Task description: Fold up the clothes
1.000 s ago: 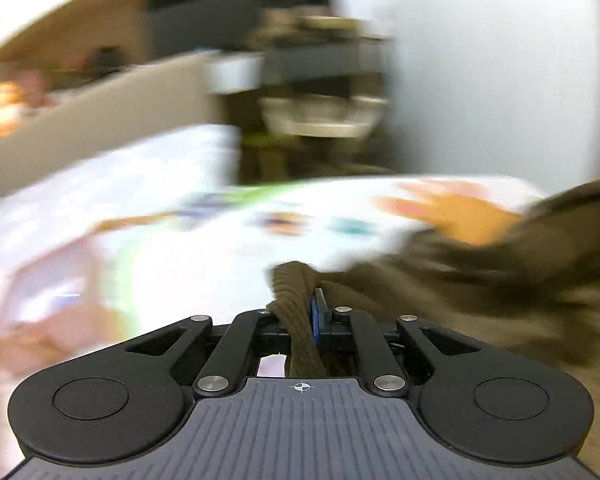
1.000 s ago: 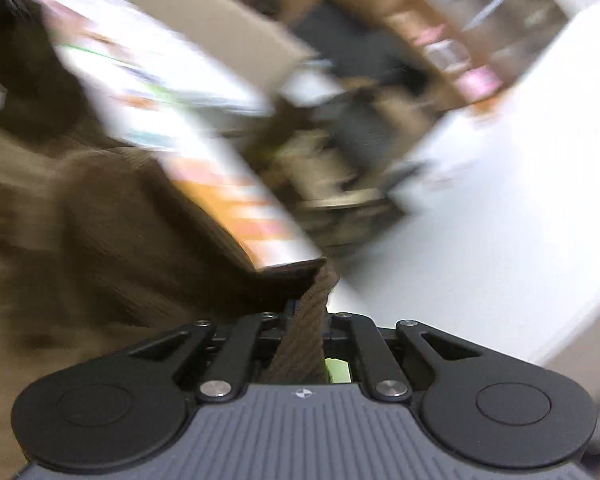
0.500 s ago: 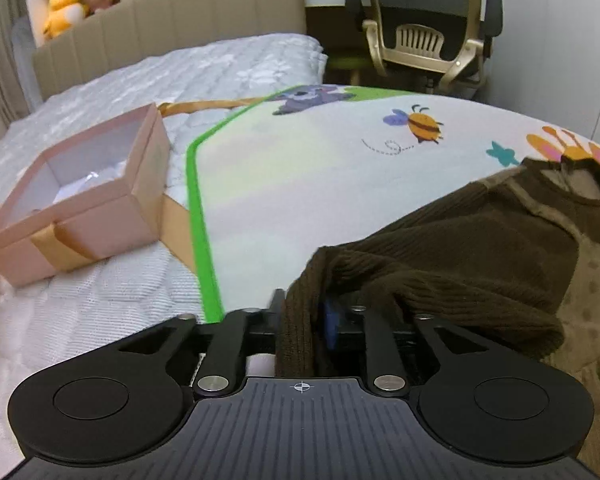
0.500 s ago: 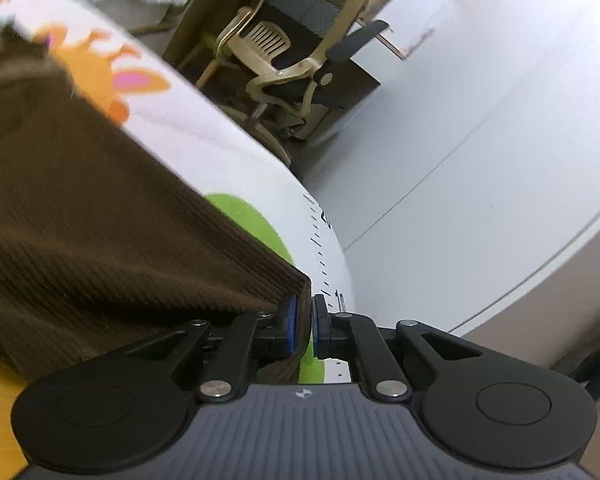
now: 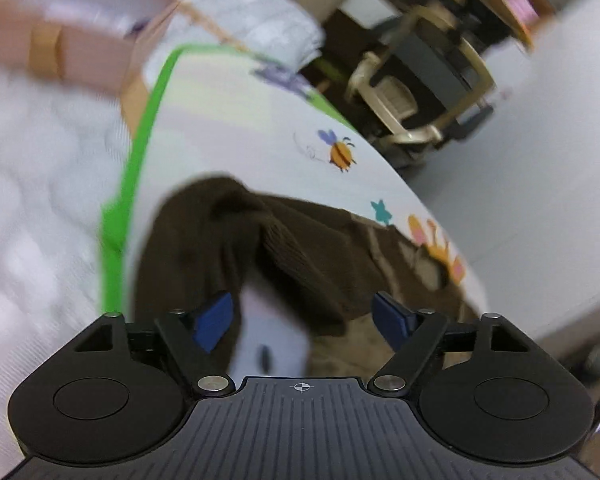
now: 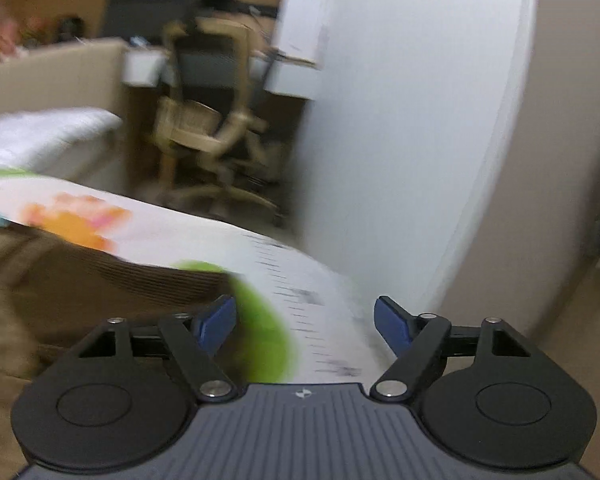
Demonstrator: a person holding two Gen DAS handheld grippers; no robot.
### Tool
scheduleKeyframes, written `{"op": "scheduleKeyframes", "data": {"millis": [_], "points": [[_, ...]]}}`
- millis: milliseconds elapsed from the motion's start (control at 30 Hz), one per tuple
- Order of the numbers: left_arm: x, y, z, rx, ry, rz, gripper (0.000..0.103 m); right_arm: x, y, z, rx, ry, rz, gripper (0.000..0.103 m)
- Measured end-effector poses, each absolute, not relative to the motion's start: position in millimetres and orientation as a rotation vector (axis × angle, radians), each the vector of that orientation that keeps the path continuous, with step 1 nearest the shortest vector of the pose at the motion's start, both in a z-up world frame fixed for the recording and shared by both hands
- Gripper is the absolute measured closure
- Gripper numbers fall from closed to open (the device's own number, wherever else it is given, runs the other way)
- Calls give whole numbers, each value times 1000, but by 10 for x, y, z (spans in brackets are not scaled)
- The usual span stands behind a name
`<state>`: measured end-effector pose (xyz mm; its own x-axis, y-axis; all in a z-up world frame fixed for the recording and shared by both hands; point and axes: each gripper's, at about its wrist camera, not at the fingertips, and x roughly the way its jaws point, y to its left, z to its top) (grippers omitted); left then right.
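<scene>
A dark brown knitted garment [image 5: 284,240] lies crumpled on a white play mat [image 5: 236,128] with cartoon prints. My left gripper [image 5: 304,320] is open just above the garment's near fold, holding nothing. In the right wrist view the garment's brown edge [image 6: 112,276] lies at the left on the mat [image 6: 300,272]. My right gripper [image 6: 304,322] is open and empty, to the right of that edge, over a green patch of the mat.
A pink open box [image 5: 76,36] sits on the white quilted bed [image 5: 32,184] to the left. A beige office chair [image 5: 416,92] stands beyond the mat; it also shows in the right wrist view [image 6: 208,124]. A white wall [image 6: 412,120] is on the right.
Both grippers have opened and let go of the brown garment, which now lies on the mat. Both have pulled back and turned; the views are blurred with motion.
</scene>
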<state>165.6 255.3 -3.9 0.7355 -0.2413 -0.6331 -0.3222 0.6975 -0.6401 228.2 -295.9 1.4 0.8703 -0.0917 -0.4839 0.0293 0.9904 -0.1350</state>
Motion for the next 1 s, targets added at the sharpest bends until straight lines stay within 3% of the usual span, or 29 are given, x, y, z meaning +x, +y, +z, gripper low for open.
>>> {"op": "scheduleKeyframes", "data": {"millis": [133, 200, 233, 300, 467, 600, 800, 833, 900, 1000], "points": [[1898, 2607, -238, -974, 719, 172, 20, 2155, -2553, -42, -36, 492, 114, 18], [2007, 2629, -319, -997, 709, 251, 26, 2092, -2358, -77, 11, 484, 202, 18], [2054, 2624, -338, -981, 707, 289, 32, 2060, -2260, -95, 35, 480, 246, 18], [2157, 2569, -319, -867, 711, 355, 74, 1981, -2096, -143, 80, 471, 322, 18], [2257, 1890, 131, -242, 528, 388, 98, 1912, -1988, -449, 124, 496, 340, 18], [2179, 1122, 489, 37, 336, 175, 98, 1970, -2064, -510, 185, 526, 331, 14], [2107, 487, 164, -103, 561, -161, 88, 2012, -2091, -550, 216, 537, 322, 13], [2101, 530, 78, -187, 610, -164, 84, 2008, -2086, -552, 215, 533, 323, 13], [2074, 779, -88, -387, 672, -113, 60, 2003, -2076, -556, 213, 526, 327, 11], [1985, 1270, -185, -598, 630, 41, 44, 2007, -2079, -558, 219, 525, 335, 10]]}}
